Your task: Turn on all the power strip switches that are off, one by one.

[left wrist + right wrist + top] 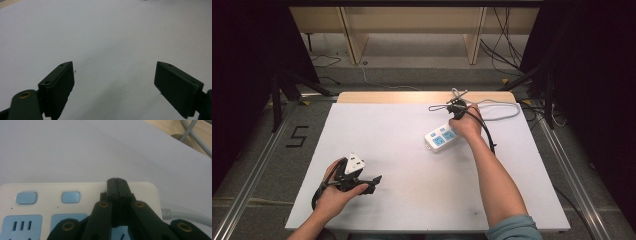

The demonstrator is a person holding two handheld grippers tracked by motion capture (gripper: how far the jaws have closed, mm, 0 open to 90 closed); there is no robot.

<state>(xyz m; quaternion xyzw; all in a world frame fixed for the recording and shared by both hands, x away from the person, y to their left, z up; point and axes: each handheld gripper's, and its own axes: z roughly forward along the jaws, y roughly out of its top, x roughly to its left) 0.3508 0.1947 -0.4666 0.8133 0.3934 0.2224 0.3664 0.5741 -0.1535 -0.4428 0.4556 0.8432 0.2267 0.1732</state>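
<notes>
Right tool (117,181) closed over the power strip (80,195); left tool (115,87) open above the bare worktop (422,190).

The power strip, white with pale blue sockets and two pale blue buttons (70,197), lay right of centre on the white worktop, towards the far side. Its grey cable (504,116) looped off over the far right corner. The right tool's two black jaws were pressed together with nothing between them, their tips standing over the strip's cable end, just beside the nearer button; whether they touched the casing could not be determined. The left tool sat near the front left edge, well apart from the strip, jaws wide apart and holding nothing, white surface visible between them. The right hand (467,125) covered the strip's far end in the high view.
</notes>
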